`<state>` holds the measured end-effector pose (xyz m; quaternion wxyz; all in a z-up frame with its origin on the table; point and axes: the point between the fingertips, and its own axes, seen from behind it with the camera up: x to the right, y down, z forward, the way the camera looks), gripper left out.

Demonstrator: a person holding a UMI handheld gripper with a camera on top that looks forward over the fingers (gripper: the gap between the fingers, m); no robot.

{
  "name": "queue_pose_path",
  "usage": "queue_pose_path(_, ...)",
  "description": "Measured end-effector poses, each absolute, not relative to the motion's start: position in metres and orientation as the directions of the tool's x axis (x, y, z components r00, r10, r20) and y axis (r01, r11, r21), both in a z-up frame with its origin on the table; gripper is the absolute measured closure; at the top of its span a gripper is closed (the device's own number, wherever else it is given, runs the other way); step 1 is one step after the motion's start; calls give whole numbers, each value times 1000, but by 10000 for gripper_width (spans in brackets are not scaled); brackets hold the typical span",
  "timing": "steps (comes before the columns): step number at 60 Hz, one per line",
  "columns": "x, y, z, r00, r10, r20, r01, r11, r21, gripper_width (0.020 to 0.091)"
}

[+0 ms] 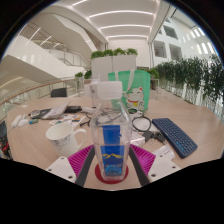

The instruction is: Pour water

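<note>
A clear plastic water bottle (111, 143) with a blue label stands upright on a round red coaster (112, 178) on the wooden table (185, 112). It looks nearly full of water, and I cannot see its cap clearly. A white mug (63, 135) stands to the left of the bottle, a little farther, with the handle turned to the right; what is inside it does not show. A dark keyboard (174, 135) lies on the right, and black cables (143, 124) curl between it and the bottle. Papers and small objects (45, 112) lie at the far left of the table. Behind are green plants (185, 72) and a green box (123, 77). The gripper (111, 158) is spread, and its pink pads (82, 157) stand at both sides of the lower bottle, very near it; whether they press on it I cannot tell.
</note>
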<state>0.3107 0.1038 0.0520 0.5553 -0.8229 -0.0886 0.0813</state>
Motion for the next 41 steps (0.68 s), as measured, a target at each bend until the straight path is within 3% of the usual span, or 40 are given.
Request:
queue_pose_path(2,311,95,54,971,236,-33,61,-381,-923,251)
queue_pose_path(12,314,25,72,983,181,-42,40,-425,-904,270)
queue_pose_path(29,270,-131,132,992,119,38,87,-447,-890,273)
queue_pose_path(41,219,-194,176,995,95,5,47,-448,-893,272)
